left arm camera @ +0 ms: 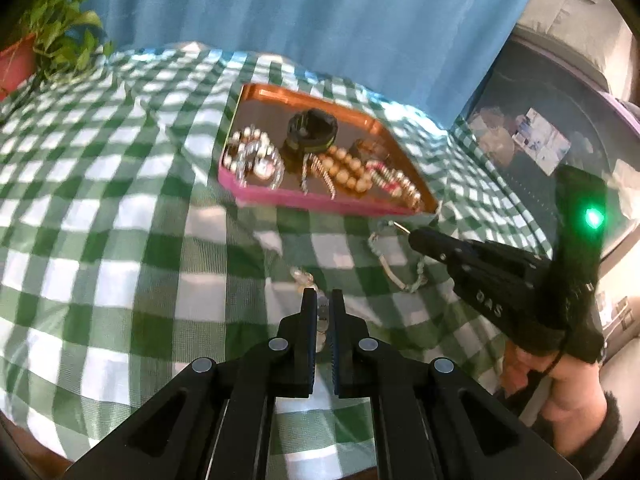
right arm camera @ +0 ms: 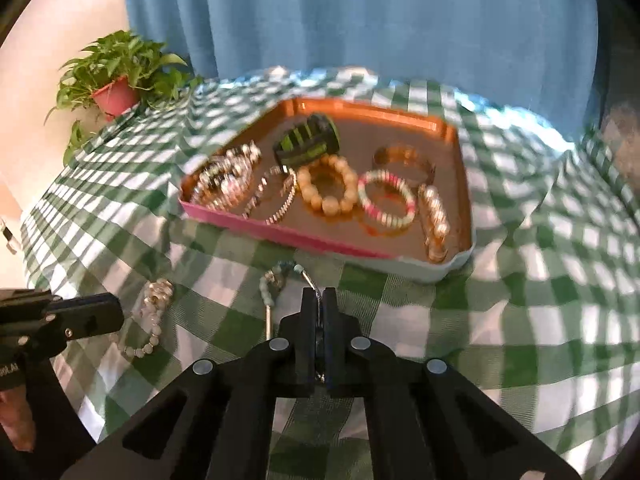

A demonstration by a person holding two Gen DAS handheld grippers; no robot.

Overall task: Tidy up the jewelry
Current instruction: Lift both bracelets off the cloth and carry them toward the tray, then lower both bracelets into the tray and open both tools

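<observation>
Black plastic jaws of the right gripper [right arm camera: 319, 300] are seen clenched on the thin wire of a pale-beaded bracelet [right arm camera: 272, 284], which trails onto the green-checked cloth [right arm camera: 520, 300] just before the tray [right arm camera: 280, 236]. The left gripper [left arm camera: 324, 304] is likewise clamped, on a pearl bracelet [right arm camera: 154, 320] lying on the cloth. Other bracelets, among them a pink-and-white bracelet [right arm camera: 386, 200], and a green-striped watch [right arm camera: 308, 144] are laid out in the copper-floored tray. A potted plant [right arm camera: 116, 76] is set against a blue curtain [right arm camera: 360, 20].
</observation>
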